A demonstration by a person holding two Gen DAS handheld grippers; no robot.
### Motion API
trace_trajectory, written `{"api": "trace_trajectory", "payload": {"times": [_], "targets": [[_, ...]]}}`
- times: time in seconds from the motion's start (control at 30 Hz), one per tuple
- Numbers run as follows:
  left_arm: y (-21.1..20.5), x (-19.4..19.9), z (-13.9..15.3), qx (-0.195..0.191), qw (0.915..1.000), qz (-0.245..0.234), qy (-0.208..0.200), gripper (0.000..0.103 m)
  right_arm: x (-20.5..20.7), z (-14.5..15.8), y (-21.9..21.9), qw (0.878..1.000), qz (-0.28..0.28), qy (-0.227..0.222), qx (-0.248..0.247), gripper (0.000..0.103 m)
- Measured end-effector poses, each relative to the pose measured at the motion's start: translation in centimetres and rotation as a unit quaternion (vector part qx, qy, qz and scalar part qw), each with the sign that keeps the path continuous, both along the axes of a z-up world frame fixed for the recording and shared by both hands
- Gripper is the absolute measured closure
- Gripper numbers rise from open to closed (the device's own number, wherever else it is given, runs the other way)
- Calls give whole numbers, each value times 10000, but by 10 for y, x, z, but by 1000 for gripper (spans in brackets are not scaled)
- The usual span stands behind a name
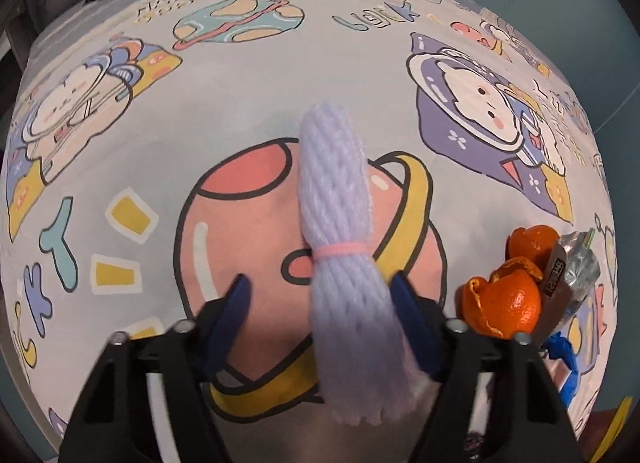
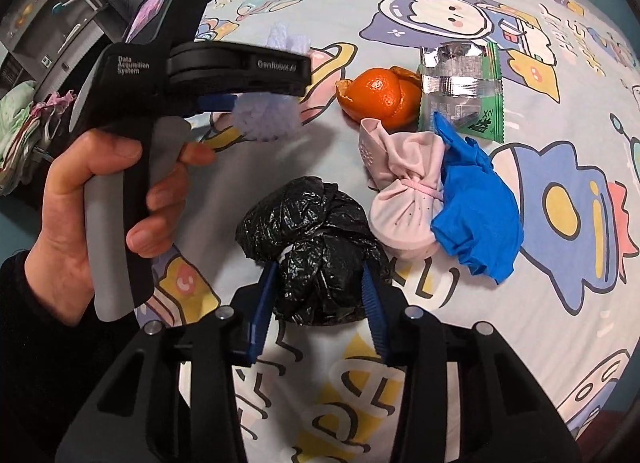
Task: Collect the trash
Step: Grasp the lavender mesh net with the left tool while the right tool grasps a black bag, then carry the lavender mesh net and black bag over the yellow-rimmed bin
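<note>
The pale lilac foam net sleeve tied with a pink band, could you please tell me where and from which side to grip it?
Grip the pale lilac foam net sleeve at its pinched waist, where the pink band gathers it narrow. It lies flat on the cartoon-print bed sheet, lengthwise along the left gripper, so come from above with one blue finger on each long side. The bulkier ends would likely squash.

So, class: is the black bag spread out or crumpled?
Crumpled: the black bag sits as a wrinkled ball between the right gripper's fingers.
</note>
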State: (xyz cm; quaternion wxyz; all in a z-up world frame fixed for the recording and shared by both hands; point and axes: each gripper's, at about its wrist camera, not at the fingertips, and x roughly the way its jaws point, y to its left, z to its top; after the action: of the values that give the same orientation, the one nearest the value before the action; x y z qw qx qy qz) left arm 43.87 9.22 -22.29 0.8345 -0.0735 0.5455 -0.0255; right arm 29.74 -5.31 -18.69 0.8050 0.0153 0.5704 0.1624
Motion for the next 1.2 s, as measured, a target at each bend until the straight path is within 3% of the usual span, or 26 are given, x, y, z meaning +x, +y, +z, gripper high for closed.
{"api": "trace_trajectory", "payload": {"times": [0.13, 0.17, 0.6, 1.2], "targets": [[6, -1, 2, -39, 10000, 45, 10, 73, -1, 0, 0, 10000, -8, -33, 30, 72], [9, -1, 3, -94, 9999, 37, 20, 74, -2, 1, -1, 10000, -16, -51, 46, 73], [23, -36, 37, -220, 9990, -30, -392, 78, -26, 33, -8, 9984, 46, -173, 543, 75], [23, -143, 97, -253, 9942, -239, -1013, 78, -108, 79, -72, 9947, -230, -388, 919, 75]]}}
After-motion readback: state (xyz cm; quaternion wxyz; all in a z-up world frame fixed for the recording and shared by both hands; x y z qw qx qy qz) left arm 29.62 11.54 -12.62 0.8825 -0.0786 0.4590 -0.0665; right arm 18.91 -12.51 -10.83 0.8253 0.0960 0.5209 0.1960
